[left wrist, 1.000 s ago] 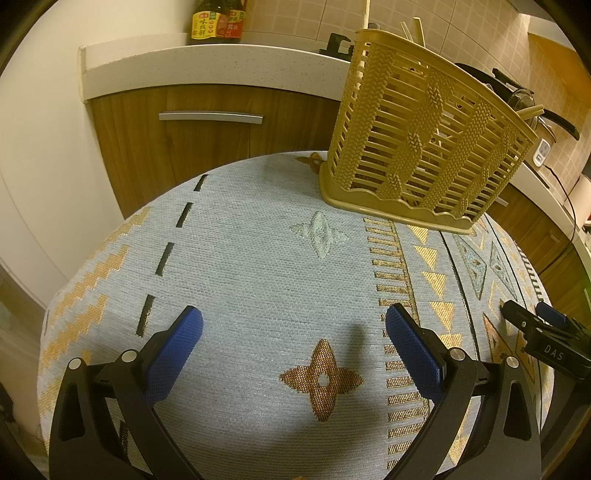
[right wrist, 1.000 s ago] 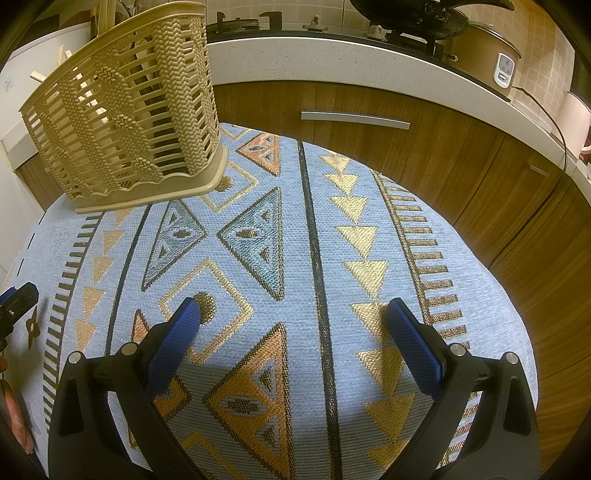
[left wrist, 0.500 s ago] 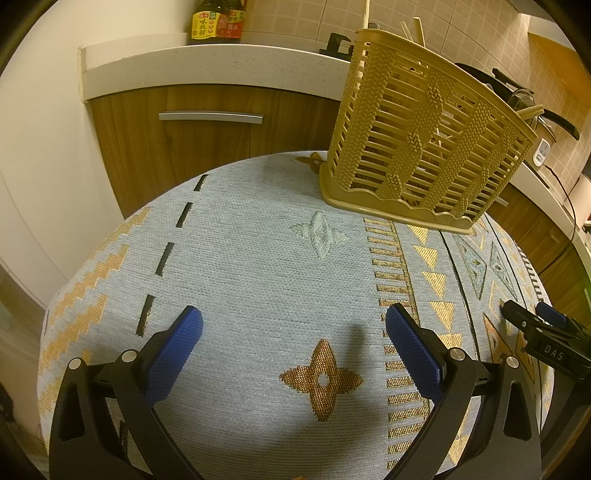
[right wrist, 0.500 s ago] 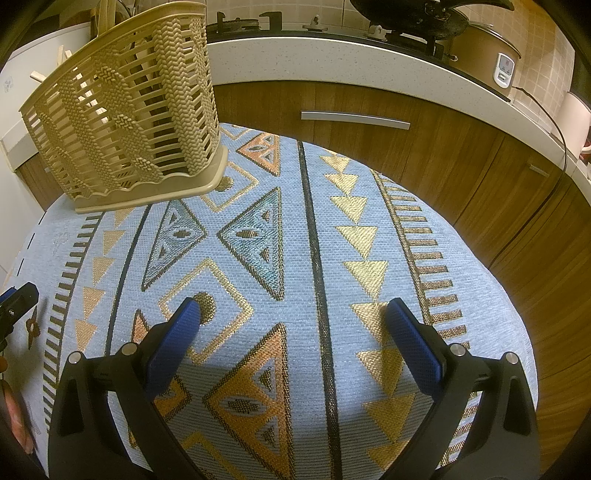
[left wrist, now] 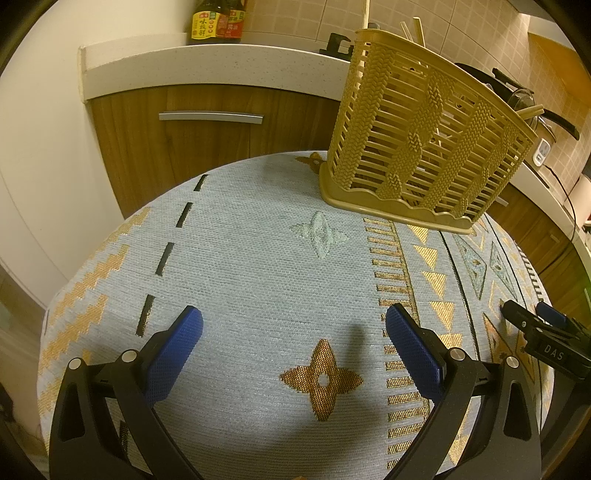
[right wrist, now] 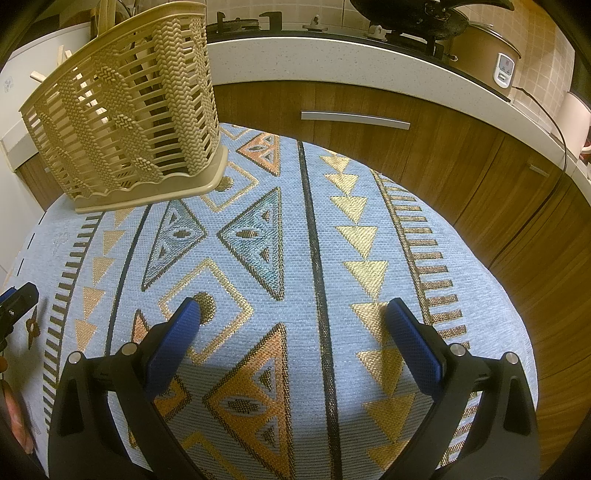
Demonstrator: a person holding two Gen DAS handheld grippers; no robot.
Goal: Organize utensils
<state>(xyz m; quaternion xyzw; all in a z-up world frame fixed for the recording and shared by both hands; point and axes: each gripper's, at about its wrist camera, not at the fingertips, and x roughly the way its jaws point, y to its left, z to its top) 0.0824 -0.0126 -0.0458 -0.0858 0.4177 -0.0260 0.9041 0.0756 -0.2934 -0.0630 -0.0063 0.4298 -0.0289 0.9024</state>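
1. the left gripper (left wrist: 294, 328) hangs just above the patterned cloth (left wrist: 258, 266), its blue pads spread wide with nothing between them.
2. the right gripper (right wrist: 293, 321) is likewise spread wide and empty over the cloth's triangle bands.
3. the tan slatted utensil basket (left wrist: 424, 155) stands upright at the far edge of the cloth, well apart from both grippers.
4. thin wooden sticks (left wrist: 415, 27) poke out of the basket's top.
5. wooden cabinets (right wrist: 369, 107) and a pale counter lie behind.
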